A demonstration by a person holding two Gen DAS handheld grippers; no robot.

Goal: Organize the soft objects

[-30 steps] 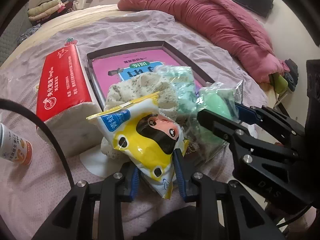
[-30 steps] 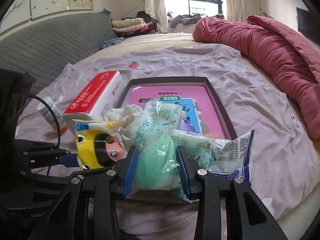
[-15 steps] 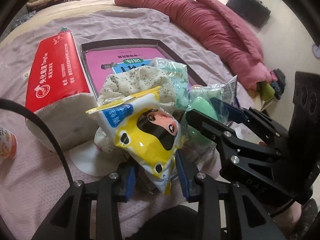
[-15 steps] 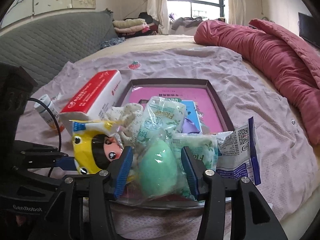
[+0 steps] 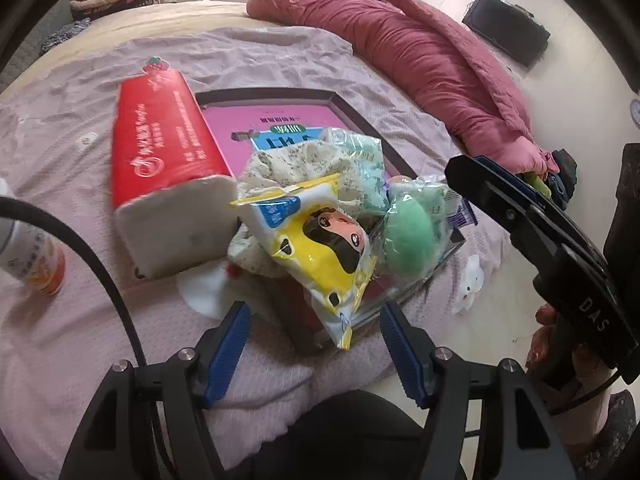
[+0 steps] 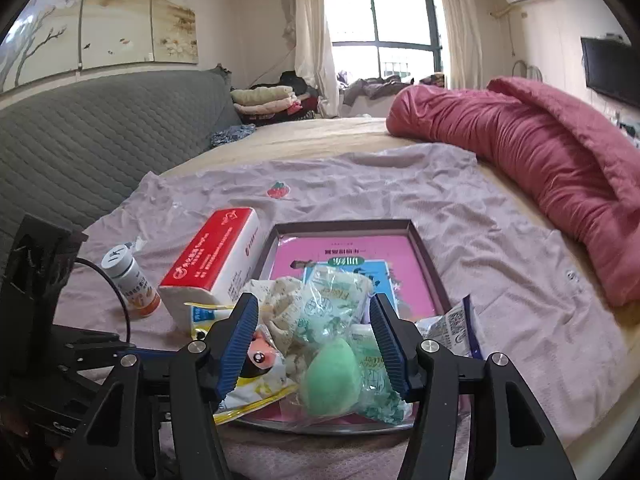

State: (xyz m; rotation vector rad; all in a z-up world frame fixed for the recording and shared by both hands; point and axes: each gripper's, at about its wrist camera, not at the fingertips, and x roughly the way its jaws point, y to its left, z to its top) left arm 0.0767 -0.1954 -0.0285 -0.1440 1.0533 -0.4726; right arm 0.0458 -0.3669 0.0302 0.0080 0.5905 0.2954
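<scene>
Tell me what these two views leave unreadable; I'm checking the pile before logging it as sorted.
- Tray: near end hidden under the pile, both views.
- Floral cloth: mostly covered by the yellow packet, left wrist view.
- Bottle: cut by the left edge there.
- Yellow packet: hidden behind a finger of the right gripper, whose jaws are opening.

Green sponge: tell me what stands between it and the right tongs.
Nothing visible. The green sponge, in its clear bag, lies on the tray between the opening jaws of the right tongs, which do not press it. The yellow pack sits beside it, behind the left finger.
</scene>
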